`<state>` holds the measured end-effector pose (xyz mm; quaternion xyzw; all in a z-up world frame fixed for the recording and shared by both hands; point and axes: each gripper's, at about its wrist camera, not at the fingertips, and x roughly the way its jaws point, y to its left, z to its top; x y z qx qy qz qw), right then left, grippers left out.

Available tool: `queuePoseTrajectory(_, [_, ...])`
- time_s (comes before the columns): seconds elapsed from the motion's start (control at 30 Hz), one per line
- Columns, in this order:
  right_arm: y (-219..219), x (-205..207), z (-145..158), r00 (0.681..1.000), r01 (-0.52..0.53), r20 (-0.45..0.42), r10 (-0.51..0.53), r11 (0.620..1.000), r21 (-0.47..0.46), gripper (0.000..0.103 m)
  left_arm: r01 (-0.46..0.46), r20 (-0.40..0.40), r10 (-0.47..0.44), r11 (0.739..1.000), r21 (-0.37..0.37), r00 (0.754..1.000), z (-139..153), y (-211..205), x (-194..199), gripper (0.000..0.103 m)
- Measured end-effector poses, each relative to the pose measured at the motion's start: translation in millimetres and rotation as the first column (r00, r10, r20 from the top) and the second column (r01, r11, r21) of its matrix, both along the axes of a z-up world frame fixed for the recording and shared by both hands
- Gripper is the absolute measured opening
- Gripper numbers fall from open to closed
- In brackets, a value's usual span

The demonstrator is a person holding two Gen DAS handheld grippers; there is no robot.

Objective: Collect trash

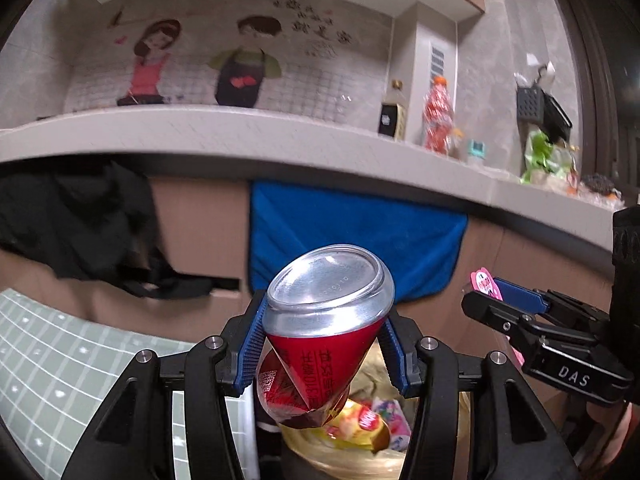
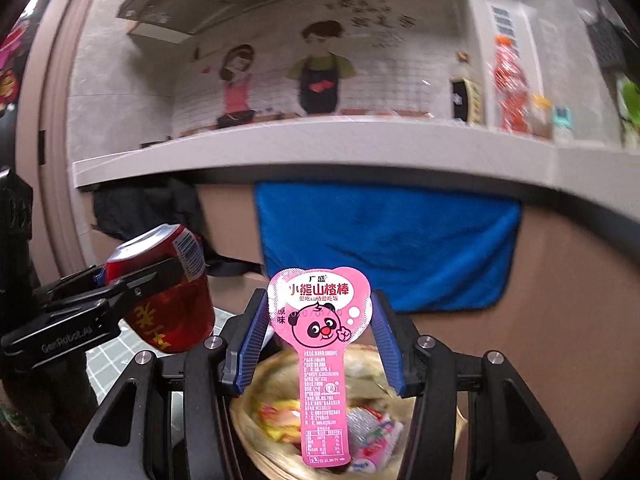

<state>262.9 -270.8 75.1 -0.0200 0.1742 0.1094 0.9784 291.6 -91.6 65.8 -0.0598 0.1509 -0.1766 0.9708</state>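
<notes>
My left gripper [image 1: 324, 328] is shut on a crushed red drink can [image 1: 320, 344], its silver end facing the camera, held above a trash bin with a yellowish liner [image 1: 360, 448] that holds several wrappers. The can also shows in the right wrist view [image 2: 176, 300]. My right gripper [image 2: 320, 332] holds a pink bear-printed lollipop wrapper [image 2: 322, 344] between its blue pads, over the same bin [image 2: 276, 392]. In the left wrist view the right gripper [image 1: 492, 296] is at the right with the pink wrapper [image 1: 484, 282] at its tip.
A grey counter [image 1: 240, 140] runs across ahead with bottles [image 1: 438, 116] and bags on it. A blue towel [image 1: 352, 236] and black cloth [image 1: 80, 224] hang below it. A green grid mat [image 1: 48, 360] lies at the lower left.
</notes>
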Motion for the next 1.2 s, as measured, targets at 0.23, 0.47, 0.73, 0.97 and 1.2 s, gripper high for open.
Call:
queuePoseTrajectory(0.23, [-34, 19, -28, 0.997, 0.034, -0.078, -0.026, 0.993, 0.109, 0.048, 0.023, -0.082, -0.021, 0.999, 0.029, 0.996, -31, -29, 21, 0.052])
queuePoseTrajectory(0.47, [-43, 34, -47, 0.993, 0.055, -0.112, -0.041, 0.99, 0.126, 0.048, 0.053, -0.152, -0.051, 0.999, 0.009, 0.987, -50, -44, 48, 0.052])
queuePoseTrajectory(0.73, [-65, 58, -72, 0.985, 0.073, -0.169, -0.037, 0.975, 0.211, 0.052, 0.165, -0.255, -0.189, 0.98, -0.111, 0.948, -69, -46, 83, 0.053])
queuePoseTrajectory(0.97, [-72, 60, -94, 0.971, 0.123, -0.229, -0.067, 0.962, 0.242, 0.056, 0.153, -0.334, -0.186, 0.98, -0.124, 0.924, -88, -41, 93, 0.068])
queuePoseTrajectory(1.2, [-66, 41, -96, 0.963, 0.141, -0.26, -0.078, 0.962, 0.233, 0.056, 0.096, -0.295, -0.121, 0.991, -0.096, 0.948, -73, -30, 75, 0.072])
